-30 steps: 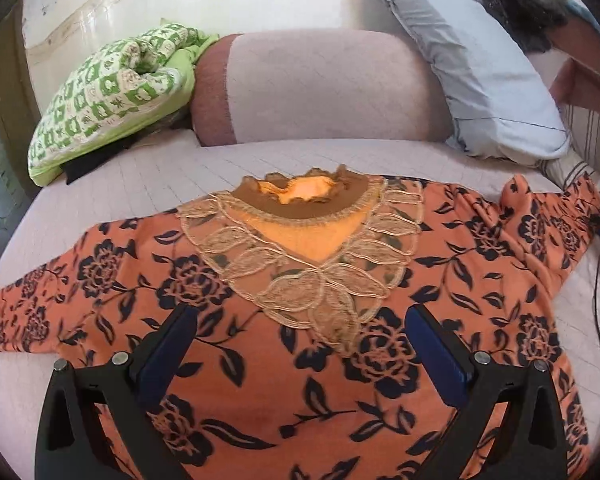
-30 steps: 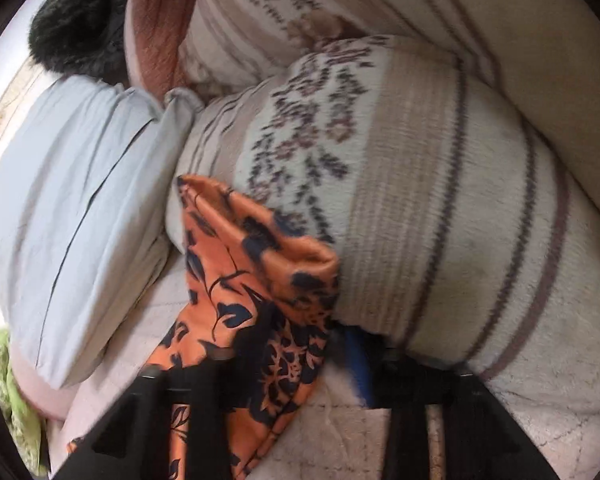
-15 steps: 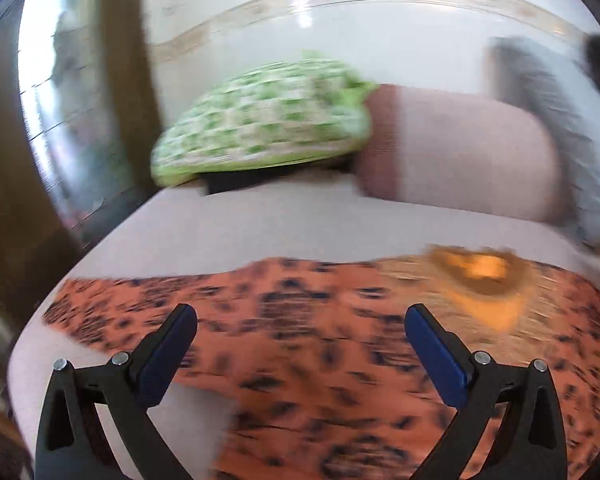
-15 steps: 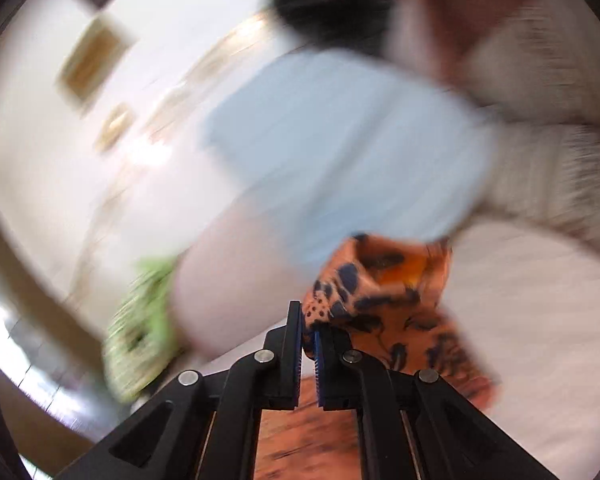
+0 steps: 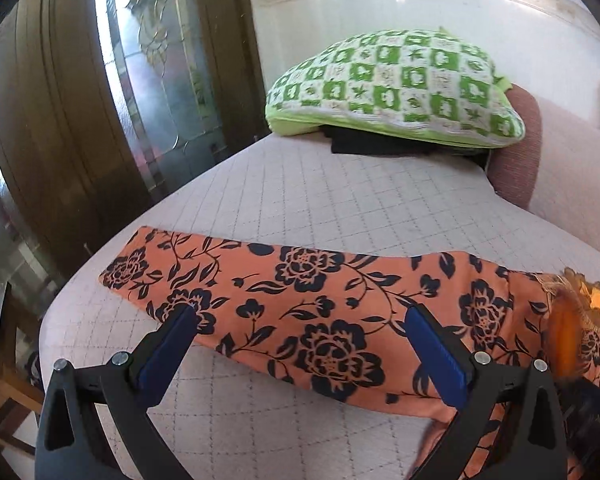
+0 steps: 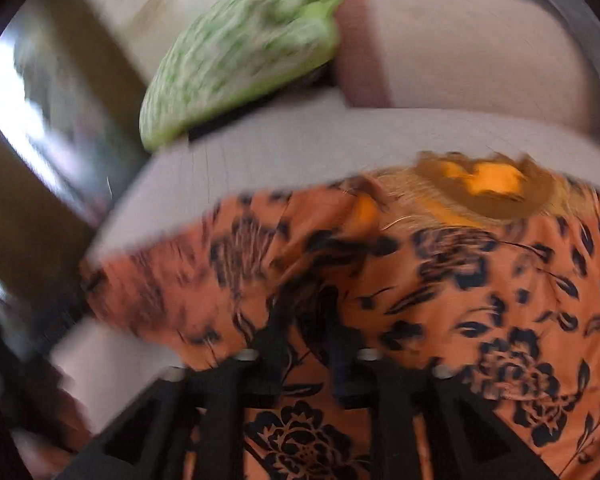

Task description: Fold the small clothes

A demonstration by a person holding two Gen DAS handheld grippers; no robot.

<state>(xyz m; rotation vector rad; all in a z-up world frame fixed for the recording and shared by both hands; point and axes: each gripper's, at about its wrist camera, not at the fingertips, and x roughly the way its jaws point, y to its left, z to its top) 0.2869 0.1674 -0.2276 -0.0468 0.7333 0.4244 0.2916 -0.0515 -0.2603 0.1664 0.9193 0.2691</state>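
1. The left gripper (image 5: pixel 300 316) hangs low over the bed (image 5: pixel 340 200), its blue-padded fingers (image 5: pixel 168 344) spread wide with nothing between them
2. Beyond and beneath those fingers lies one long sleeve (image 5: pixel 260 300) of the orange blouse with black flowers (image 5: pixel 480 308), stretched flat across the pale quilted bedcover, its cuff end toward the bed's left edge
3. At the far right of the left wrist view the blouse's lace-trimmed neckline (image 5: pixel 584 300) shows, partly cut off by the frame edge
4. The right gripper (image 6: pixel 304 332) sits over the blouse (image 6: pixel 480 280); its fingers stand close together with dark-patterned orange cloth bunched between them (the view is smeared by motion, so whether they actually pinch the fabric I cannot tell)
5. In the right wrist view the neckline (image 6: pixel 488 188) lies ahead and to the right of the fingers, with the blouse body spread toward the camera
6. At the head of the bed a green-and-white checked pillow (image 5: pixel 400 88) rests on a dark folded item, touching a pinkish bolster (image 5: pixel 540 152) to its right
7. A wooden door with patterned glass (image 5: pixel 160 92) stands off the bed's left side
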